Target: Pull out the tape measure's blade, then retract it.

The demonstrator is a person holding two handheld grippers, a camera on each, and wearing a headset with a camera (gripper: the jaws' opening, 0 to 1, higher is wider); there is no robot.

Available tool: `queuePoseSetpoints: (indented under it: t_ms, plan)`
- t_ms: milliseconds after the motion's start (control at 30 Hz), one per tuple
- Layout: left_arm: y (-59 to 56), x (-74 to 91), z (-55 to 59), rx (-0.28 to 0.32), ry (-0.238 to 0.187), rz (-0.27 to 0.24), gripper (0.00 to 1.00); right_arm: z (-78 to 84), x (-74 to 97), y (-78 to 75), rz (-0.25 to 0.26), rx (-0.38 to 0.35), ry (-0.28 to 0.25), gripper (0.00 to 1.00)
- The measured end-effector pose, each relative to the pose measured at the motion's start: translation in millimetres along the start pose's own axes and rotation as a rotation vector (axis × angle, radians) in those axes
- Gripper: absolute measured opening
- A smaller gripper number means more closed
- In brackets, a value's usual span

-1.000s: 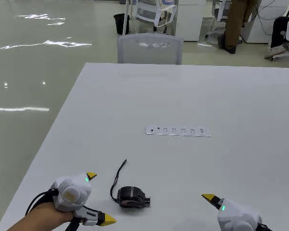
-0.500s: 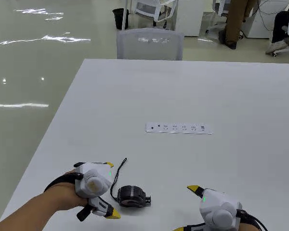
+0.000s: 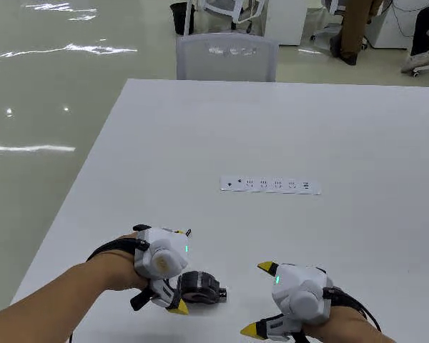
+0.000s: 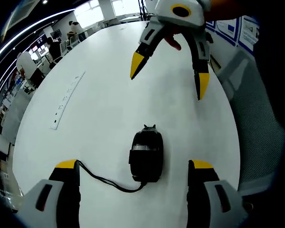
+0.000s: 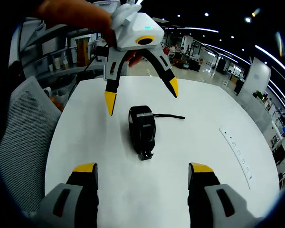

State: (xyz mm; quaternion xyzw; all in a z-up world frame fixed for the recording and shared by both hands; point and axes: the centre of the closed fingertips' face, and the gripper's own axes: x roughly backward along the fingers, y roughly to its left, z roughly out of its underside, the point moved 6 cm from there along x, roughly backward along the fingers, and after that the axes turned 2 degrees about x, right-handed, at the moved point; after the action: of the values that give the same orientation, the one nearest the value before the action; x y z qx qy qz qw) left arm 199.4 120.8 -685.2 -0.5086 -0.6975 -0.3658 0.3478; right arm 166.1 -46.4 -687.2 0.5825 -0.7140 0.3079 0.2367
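Black round-bodied tape measure [image 3: 200, 287] lies flat on the white table [image 3: 272, 128], near its front-left corner, blade fully in. In the right gripper view the tape measure [image 5: 142, 126] has its blade-hook end toward that camera. A thin black wrist cord [image 5: 168, 115] trails from the other end, and in the left gripper view the cord [image 4: 104, 180] loops toward one jaw.

Left gripper [image 3: 179, 270]: jaws wide apart, one either side of the case w/ a clear gap each side, gripping nothing. In its own view the left gripper [image 4: 133, 165] has the tape measure [image 4: 146, 154] squarely btw the yellow tips.

Right gripper [image 3: 257, 299]: also spread wide and empty, just right of the case, aimed at the hook end, not touching. In its own view the right gripper [image 5: 142, 167] faces the left gripper [image 5: 141, 95] across the case. The left gripper view shows the right gripper [image 4: 168, 76] beyond the tape.

Further out: flat white power strip [image 3: 269, 185] mid-table, well apart from the tape. Grey chair back [image 3: 227, 57] at the far edge. Dark waste bin [image 3: 179, 8] on the floor behind it; contents can't be told.

Vs 0.5 s ago: left gripper was beside the case on its left and now straddles it. Right gripper has come in closer. Tape and strip haven't moved; the small shift in frame is the headset.
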Motion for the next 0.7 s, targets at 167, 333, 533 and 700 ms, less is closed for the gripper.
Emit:
queuePoseSetpoints:
  t_ms: [167,333,533,700]
  plan:
    - [3.3,-8.2,-1.9,-0.023,0.02,0.023,0.93,-5.0,-11.1,-5.8,-0.035,0.051,0.028,0.78]
    - [2.6,-15.3,-4.1,-0.036,0.035,0.055,0.88,-12.5,-20.5,-10.2,-0.059,0.074,0.032,0.74]
    - [-1.7,-22.7,-4.5,-0.053,0.061,0.096,0.8,-24.1,-34.3,-14.3,-0.096,0.097,0.04,0.66]
    - [-2.1,-25.5,-6.6,-0.053,0.059,0.113,0.73,-22.7,-47.5,-19.2,-0.119,0.107,0.056,0.62]
